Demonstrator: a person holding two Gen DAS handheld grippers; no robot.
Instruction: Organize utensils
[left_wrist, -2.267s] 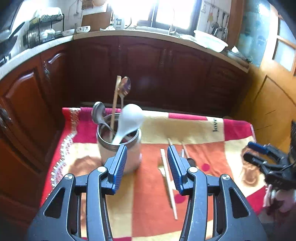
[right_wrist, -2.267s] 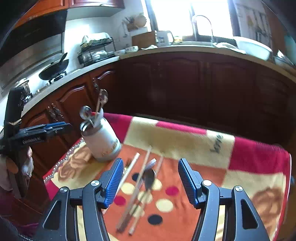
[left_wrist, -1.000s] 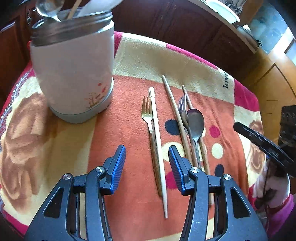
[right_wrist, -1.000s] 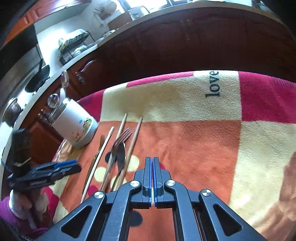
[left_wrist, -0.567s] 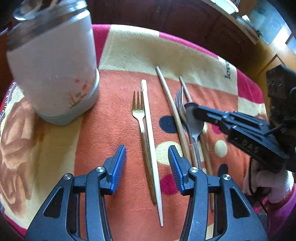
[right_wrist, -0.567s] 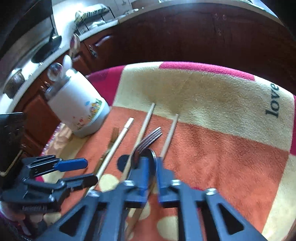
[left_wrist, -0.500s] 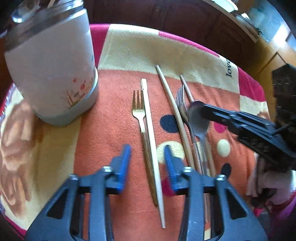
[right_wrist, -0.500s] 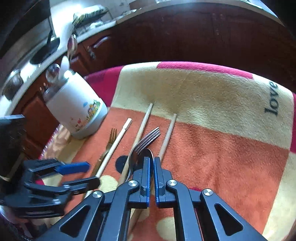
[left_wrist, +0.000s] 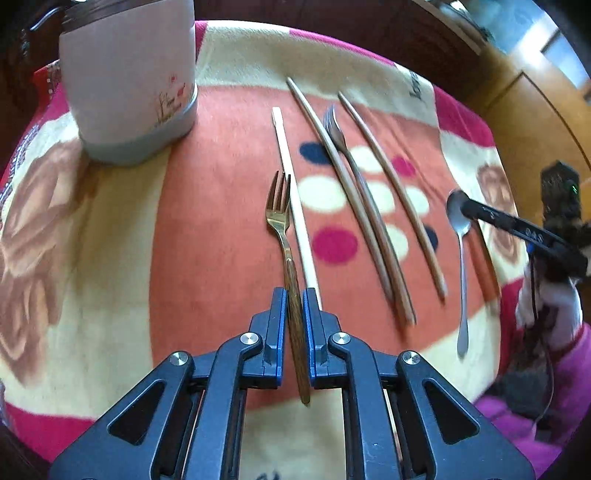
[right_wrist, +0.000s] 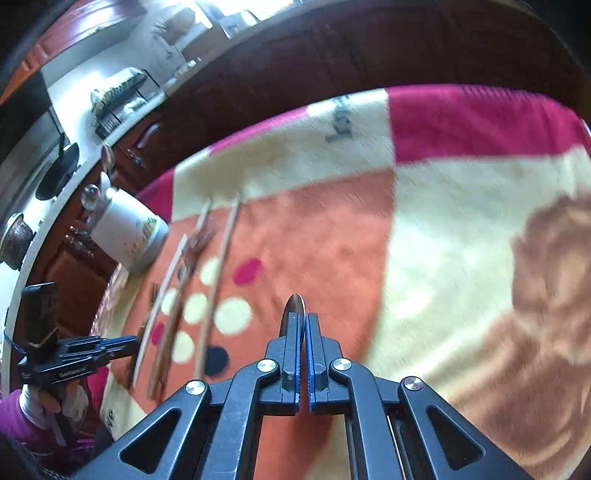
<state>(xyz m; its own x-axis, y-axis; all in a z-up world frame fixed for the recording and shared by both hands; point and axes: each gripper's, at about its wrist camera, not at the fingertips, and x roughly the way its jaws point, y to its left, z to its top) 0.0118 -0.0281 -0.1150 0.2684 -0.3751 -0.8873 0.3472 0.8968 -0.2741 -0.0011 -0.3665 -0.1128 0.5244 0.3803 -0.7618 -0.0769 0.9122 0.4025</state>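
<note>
Since half a second ago, both claws have closed: the left claw (left_wrist: 294, 295) now pinches the gold fork (left_wrist: 282, 236) by its wooden handle, tines forward, ready to lift. The right claw (right_wrist: 303, 325) holds the spoon (left_wrist: 460, 236) by its bowl — carried clear of the chopsticks (left_wrist: 354, 192) on the blanket-covered desk (left_wrist: 207, 206). Both probably go to the white holder (left_wrist: 129, 81), standing near.

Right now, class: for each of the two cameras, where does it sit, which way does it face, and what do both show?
Left wrist: on the left gripper, looking down at the blanket; its fingers clamp the gold fork.
Right wrist: on the right gripper, facing across the blanket toward the cabinets; it pinches the spoon.
Shared: white utensil holder, chopsticks, each other's gripper.
</note>
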